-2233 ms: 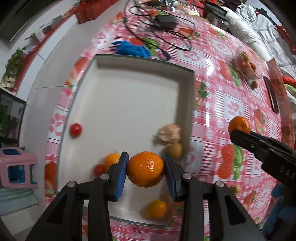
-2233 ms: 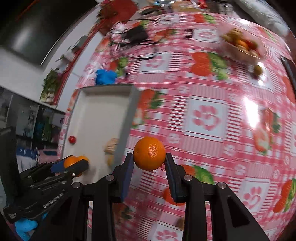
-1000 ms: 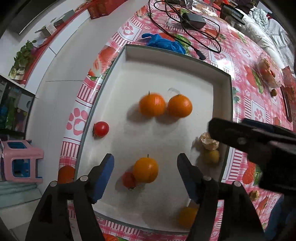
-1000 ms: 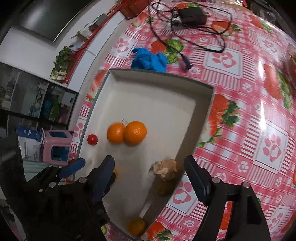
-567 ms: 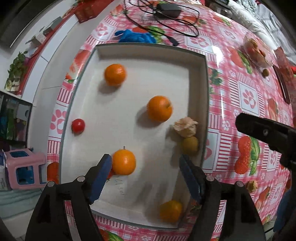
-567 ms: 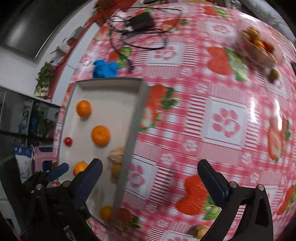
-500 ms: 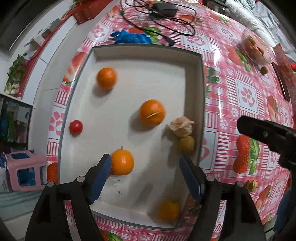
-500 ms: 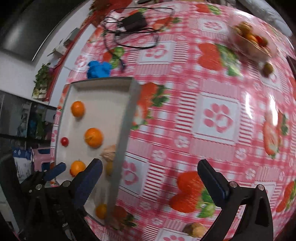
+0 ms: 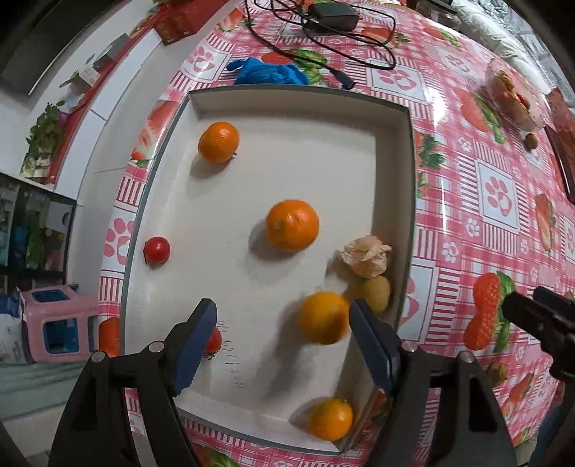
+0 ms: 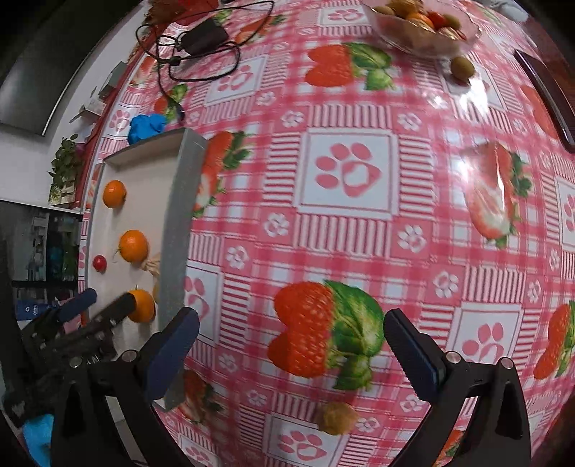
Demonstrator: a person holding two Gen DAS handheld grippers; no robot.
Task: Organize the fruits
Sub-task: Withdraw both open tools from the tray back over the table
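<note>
Some handwriting (image 9: pixel 233 359) is scrawled on the tray (image 9: pixel 395 107) floor, too smudgy to be read. The left gripper (image 9: pixel 282 341) is spread wide, nothing gripped, with a blurred orange (image 9: pixel 323 318) seen just inside its right finger. The right gripper (image 10: pixel 291 345) is gaping too, held empty over the tablecloth (image 10: pixel 345 222). Three more oranges are scattered in the tray.

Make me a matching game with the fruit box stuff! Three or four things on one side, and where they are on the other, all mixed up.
Things:
1. red tomato
2. blue glove
3. crumpled husk
4. black charger

Places:
A. on the tablecloth just beyond the box's far wall
B. inside the box by its left wall
C. far up the table, with a looped cable
D. inside the box by its right wall

Pairs: 1-B, 2-A, 3-D, 4-C
</note>
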